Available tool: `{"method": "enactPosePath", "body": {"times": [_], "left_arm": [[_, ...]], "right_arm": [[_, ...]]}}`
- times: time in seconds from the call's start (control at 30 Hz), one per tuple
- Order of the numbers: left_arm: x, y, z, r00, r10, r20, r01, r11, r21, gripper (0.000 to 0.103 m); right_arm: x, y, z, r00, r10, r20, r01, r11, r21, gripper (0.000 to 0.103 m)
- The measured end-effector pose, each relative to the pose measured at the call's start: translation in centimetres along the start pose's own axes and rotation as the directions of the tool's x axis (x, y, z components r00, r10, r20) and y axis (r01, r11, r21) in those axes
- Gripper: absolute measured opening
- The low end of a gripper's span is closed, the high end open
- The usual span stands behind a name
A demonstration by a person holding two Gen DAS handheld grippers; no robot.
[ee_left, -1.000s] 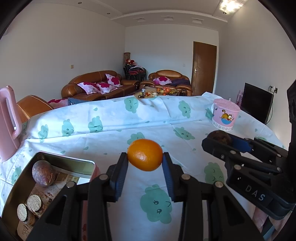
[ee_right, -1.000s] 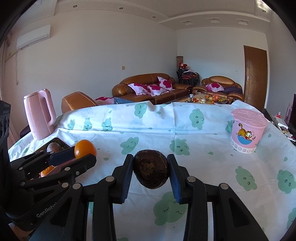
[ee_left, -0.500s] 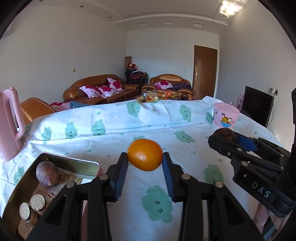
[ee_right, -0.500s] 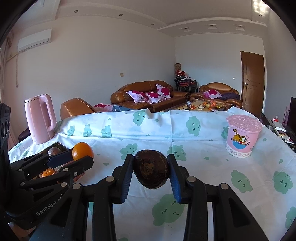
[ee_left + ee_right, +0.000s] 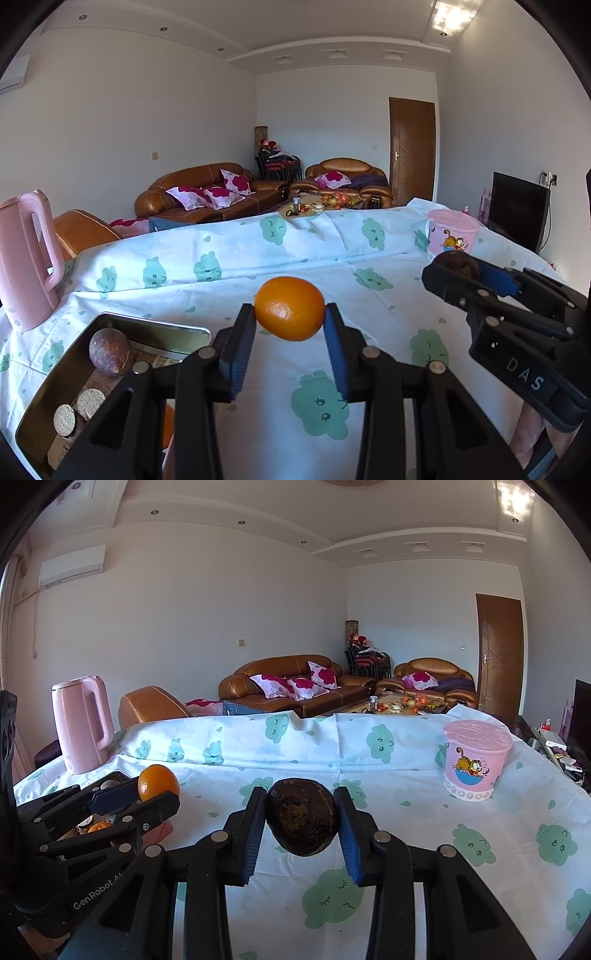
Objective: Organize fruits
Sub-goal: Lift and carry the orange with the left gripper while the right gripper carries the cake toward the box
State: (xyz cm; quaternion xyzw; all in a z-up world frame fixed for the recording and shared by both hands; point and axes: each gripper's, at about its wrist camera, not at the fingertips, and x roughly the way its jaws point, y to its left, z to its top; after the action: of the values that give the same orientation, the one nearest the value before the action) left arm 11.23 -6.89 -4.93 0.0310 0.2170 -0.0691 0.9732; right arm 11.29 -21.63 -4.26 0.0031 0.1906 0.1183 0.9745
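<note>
Left wrist view: left gripper (image 5: 290, 317) in the foreground, its jaws closed on an orange (image 5: 290, 308), blue pads pressing both flanks; the fruit rides clear of the counter (image 5: 369, 295).
Right wrist view: right gripper (image 5: 301, 819) with jaws closed on a dark brown fruit (image 5: 302, 816), wrinkled, likely a passion fruit; it too is held above the cloth.
Tin: open metal tin (image 5: 155, 325) at the left of the counter, just below and left of the orange; it holds a round brown fruit (image 5: 110, 352) and two cut slices (image 5: 79, 408). A bit of orange peel colour shows low behind the left jaw, kind not clear.
Other stock: pink kettle (image 5: 27, 258) at the far left; pink tub (image 5: 476, 760) with lid on at the far right, well apart from both grippers.
Step in hand (judged): both fruits carried, the tin being the likely place to set them.
Method, orange: swing left over a bare part of the tin floor, lower until the fruit rests, then part the jaws; a drop from height would let it roll.
Method, dark fruit: wait for the left gripper to clear, since the two tools stand near each other; set it beside the brown one.
Risk: round fruit slipping from flat pads if the wrist tilts; jaw tips striking the tin rim.
</note>
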Motion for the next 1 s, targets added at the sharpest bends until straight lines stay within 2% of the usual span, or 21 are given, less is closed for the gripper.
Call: {"method": "enactPosePath", "body": {"times": [0.5, 0.67, 1.0], "left_arm": [[-1.5, 0.0, -0.6, 1.000, -0.001, -0.003, 0.001, 1.000, 0.015, 0.039], [-2.2, 0.9, -1.1, 1.000, -0.015, -0.021, 0.015, 1.000, -0.016, 0.039], [-4.2, 4.2, -1.1, 1.000, 0.005, -0.023, -0.007, 0.998, -0.067, 0.039]], "right_arm": [[-1.1, 0.9, -0.2, 0.999, -0.008, 0.033, 0.009, 0.999, -0.031, 0.040], [-1.5, 1.4, -0.3, 0.999, -0.001, 0.036, 0.003, 0.999, -0.043, 0.040], [-1.1, 3.3, -0.5, 0.996, 0.089, -0.003, -0.089, 0.996, -0.010, 0.040]]}}
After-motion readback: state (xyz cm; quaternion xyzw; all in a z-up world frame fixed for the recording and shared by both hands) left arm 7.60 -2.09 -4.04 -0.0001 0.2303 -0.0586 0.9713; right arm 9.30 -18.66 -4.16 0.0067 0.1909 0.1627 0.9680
